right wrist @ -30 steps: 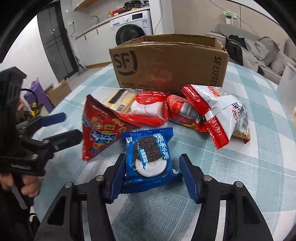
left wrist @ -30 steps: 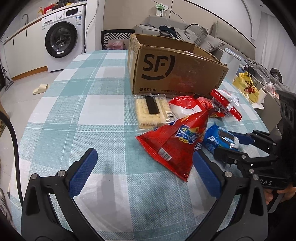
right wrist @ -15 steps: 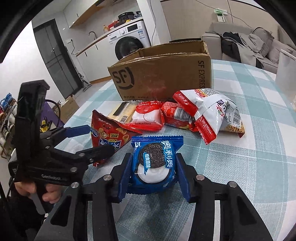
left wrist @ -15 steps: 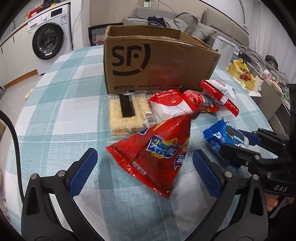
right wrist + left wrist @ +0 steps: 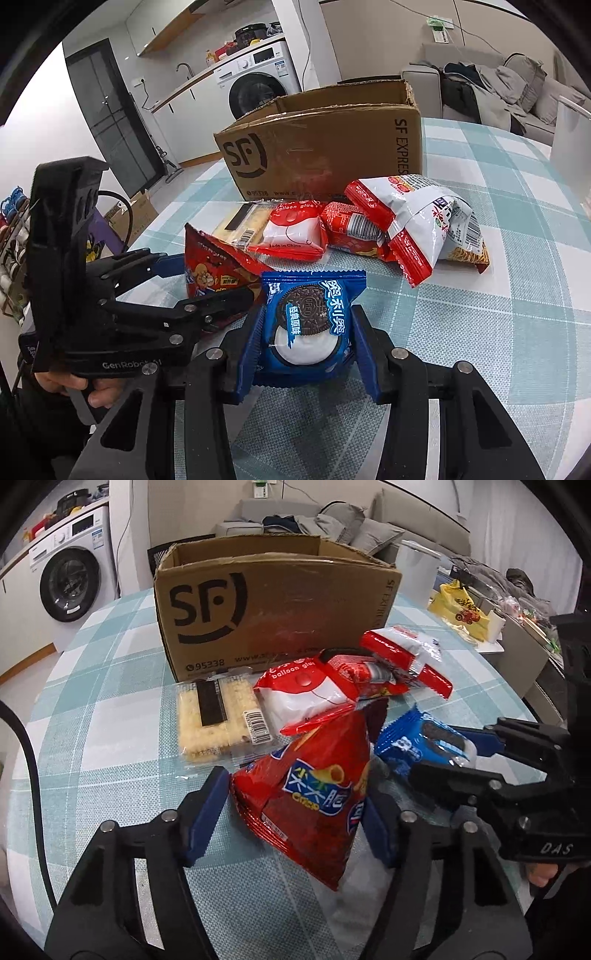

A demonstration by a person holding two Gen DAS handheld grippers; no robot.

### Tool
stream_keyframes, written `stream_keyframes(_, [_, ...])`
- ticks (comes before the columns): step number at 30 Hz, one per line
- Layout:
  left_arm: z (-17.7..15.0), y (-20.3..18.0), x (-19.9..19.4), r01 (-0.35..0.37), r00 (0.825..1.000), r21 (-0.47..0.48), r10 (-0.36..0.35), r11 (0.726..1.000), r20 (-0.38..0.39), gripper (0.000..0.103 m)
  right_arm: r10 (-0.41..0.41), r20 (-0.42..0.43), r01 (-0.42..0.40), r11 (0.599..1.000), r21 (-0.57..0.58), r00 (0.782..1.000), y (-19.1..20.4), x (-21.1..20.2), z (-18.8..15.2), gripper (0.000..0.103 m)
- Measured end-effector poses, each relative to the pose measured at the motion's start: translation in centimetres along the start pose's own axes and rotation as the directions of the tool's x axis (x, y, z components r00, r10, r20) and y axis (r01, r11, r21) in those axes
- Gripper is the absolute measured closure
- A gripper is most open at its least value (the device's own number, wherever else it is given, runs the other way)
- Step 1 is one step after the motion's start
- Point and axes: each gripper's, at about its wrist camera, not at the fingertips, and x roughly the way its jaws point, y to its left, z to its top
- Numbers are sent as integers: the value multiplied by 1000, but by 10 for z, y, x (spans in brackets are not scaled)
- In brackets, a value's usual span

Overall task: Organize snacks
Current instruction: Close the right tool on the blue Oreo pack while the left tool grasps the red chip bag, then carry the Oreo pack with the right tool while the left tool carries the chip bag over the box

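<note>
Right gripper: blue ribbed pads clamped on both sides of the blue Oreo packet, glossy film with crimped zigzag ends, cookie printed on the front. Packet sits low over the checked tablecloth, a woven teal-and-white fabric.

Left gripper: jaws closing, with the red chip bag between them. Left pad just at the bag's crinkled edge, right pad against its other side, but can't tell if it's actually pinched yet. Bag is shiny foil, puffy, tapering to a point toward the camera, lying on the cloth just beside the Oreo packet.

Further out, still on the cloth:
- clear-wrapped cracker pack, flat and rectangular, pale bumpy crackers with a black strip down the middle and a barcode sticker
- red and white "balloon glue" pouch, smooth and pillowy, overlapping the tip of the chip bag
- small red packet with a barcode, wedged between that pouch and the next one
- white and red noodle snack bag, crumpled, tilted over the small packet

Behind the pile, brown corrugated SF Express box, top open, flaps rough and torn at the edges.

Bare fingers of a hand wrapped around the left gripper's black plastic handle.
</note>
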Motion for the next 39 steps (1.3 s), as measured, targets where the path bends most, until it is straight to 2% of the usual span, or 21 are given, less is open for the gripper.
stream_keyframes(1, [-1, 0, -2, 7, 1000, 1, -7, 1000, 2, 40, 0, 1, 0, 1000, 1, 1000, 0, 0, 0, 56])
stream_keyframes(2, [-2, 0, -3, 12, 1000, -2, -12, 1000, 3, 48, 0, 1, 0, 1000, 1, 1000, 0, 0, 0, 56])
stream_keyframes(3, [-2, 1, -5, 26, 1000, -2, -26, 1000, 11, 52, 1, 2, -1, 1000, 1, 1000, 0, 0, 0, 56])
stream_keyframes(18, [-11, 4, -28, 45, 997, -19, -44, 999, 69, 55, 8, 45, -8, 1000, 12, 999, -2, -10, 3, 56])
stream_keyframes(31, [2, 14, -63, 55, 987, -51, -46, 997, 155, 55, 21, 100, -21, 1000, 6, 995, -1, -24, 13, 56])
stream_keyframes(39, [12, 19, -74, 58, 983, -68, -45, 996, 180, 55, 29, 141, -28, 1000, -12, 990, 3, -35, 27, 56])
